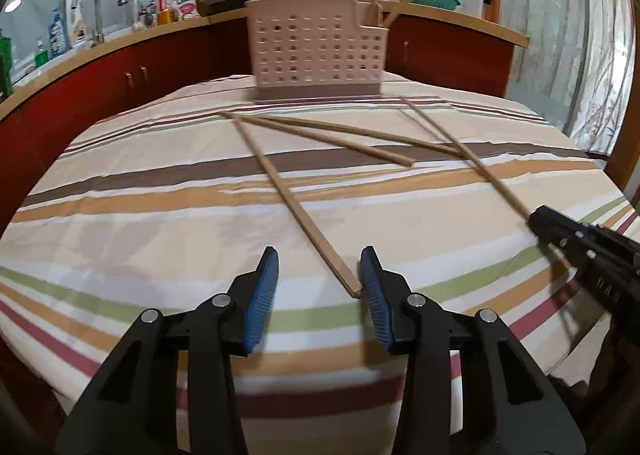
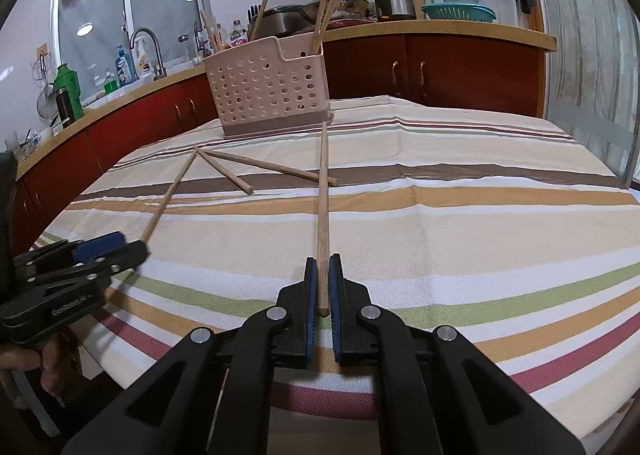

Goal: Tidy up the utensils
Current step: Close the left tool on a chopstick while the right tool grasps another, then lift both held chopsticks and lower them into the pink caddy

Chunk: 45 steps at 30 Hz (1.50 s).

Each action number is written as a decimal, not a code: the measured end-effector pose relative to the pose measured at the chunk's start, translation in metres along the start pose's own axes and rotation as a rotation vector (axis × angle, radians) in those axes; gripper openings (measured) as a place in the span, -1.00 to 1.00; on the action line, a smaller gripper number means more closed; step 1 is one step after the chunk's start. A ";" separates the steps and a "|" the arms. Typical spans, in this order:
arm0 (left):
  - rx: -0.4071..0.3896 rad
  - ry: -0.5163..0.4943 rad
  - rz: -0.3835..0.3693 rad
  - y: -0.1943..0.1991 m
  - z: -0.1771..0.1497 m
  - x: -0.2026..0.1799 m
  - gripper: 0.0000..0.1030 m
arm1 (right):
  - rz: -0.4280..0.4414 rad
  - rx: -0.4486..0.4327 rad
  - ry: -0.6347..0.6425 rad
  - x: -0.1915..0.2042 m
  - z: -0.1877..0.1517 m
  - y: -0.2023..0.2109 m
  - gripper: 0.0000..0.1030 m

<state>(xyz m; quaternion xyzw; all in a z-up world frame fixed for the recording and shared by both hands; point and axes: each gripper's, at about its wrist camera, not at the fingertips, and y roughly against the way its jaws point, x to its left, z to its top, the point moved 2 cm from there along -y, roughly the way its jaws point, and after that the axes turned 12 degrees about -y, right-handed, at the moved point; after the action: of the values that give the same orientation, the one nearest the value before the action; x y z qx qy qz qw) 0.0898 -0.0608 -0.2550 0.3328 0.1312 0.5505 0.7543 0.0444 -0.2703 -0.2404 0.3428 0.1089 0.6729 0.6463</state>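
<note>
Blue pads of the left claw (image 1: 320,279) stand apart over the striped cloth of the bench (image 1: 140,215), with the blunt end of one long chopstick (image 1: 288,199) lying between them, close against the right pad; nothing is pinched yet. To do this well, the claw should centre on that end so both pads meet the wood squarely, then close fully before any lift, or the stick will likely roll out.

Further in lie two crossed chopsticks (image 1: 340,139), loose on the cloth, and behind them the perforated pink utensil caddy (image 1: 316,51), already holding several sticks upright.

On the right, the right claw (image 2: 323,287) is shut narrow on its own chopstick (image 2: 322,195), gripped near the butt, the far tip reaching to the caddy's base. Held so far back it will probably droop or swing; a slow lift with the tip raised over the rim seems wisest.
</note>
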 end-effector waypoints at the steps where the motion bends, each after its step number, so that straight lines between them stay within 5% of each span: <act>1: 0.002 0.007 0.012 0.002 -0.003 0.006 -0.19 | 0.000 0.000 0.000 0.000 0.000 0.000 -0.87; 12: -0.022 0.030 0.023 0.003 -0.007 0.014 -0.19 | -0.001 -0.004 0.004 0.002 -0.003 0.002 -0.78; 17: -0.044 -0.004 0.001 0.006 -0.010 0.011 -0.73 | 0.003 0.001 0.015 0.003 -0.003 0.003 -0.77; 26: -0.051 0.013 0.001 0.016 -0.015 0.024 -0.87 | 0.013 0.009 0.022 0.005 -0.002 0.009 -0.86; 45: -0.325 0.076 0.109 0.112 0.035 0.076 -0.87 | 0.059 -0.223 0.043 0.026 0.062 0.082 -0.87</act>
<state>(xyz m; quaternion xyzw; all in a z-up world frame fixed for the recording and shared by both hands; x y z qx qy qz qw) 0.0533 0.0161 -0.1438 0.1920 0.0503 0.6168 0.7617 0.0186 -0.2761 -0.1375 0.2574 0.0372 0.7067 0.6580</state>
